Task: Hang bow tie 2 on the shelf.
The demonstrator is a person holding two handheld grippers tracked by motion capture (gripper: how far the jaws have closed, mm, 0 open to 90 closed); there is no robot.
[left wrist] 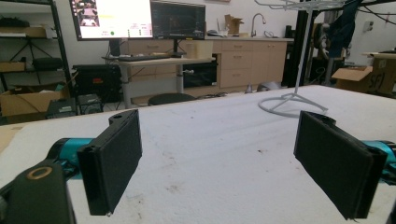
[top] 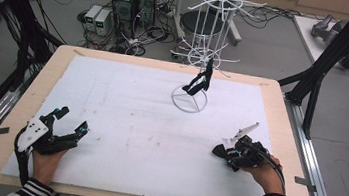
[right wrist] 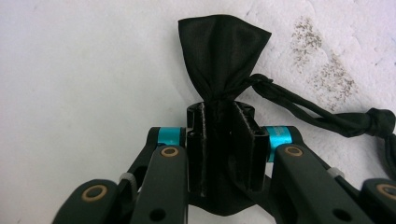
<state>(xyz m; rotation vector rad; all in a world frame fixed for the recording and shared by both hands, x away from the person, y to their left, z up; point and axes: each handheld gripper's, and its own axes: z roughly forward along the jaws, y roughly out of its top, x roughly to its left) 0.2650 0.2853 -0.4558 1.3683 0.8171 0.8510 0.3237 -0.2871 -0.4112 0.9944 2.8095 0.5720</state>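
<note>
A small black cloth pouch (right wrist: 219, 51) lies on the white mat, its gathered neck pinched between the jaws of my right gripper (right wrist: 224, 116). The pouch's black drawstring cord (right wrist: 317, 114) trails off to the right across the mat. From above, the right gripper (top: 221, 151) sits near the table's front right with the pouch (top: 216, 150) poking out toward the left. My left gripper (top: 73, 119) rests at the front left, open, with nothing between its pads (left wrist: 114, 158). Another black pouch (top: 199, 83) hangs on the white wire rack (top: 206, 31).
The rack's ring base (top: 189, 100) stands on the white mat (top: 134, 123) at the back centre; the rack base (left wrist: 292, 100) is far ahead of the left gripper. The wooden table edge (top: 5, 148) frames the mat. Black frame posts stand at both sides.
</note>
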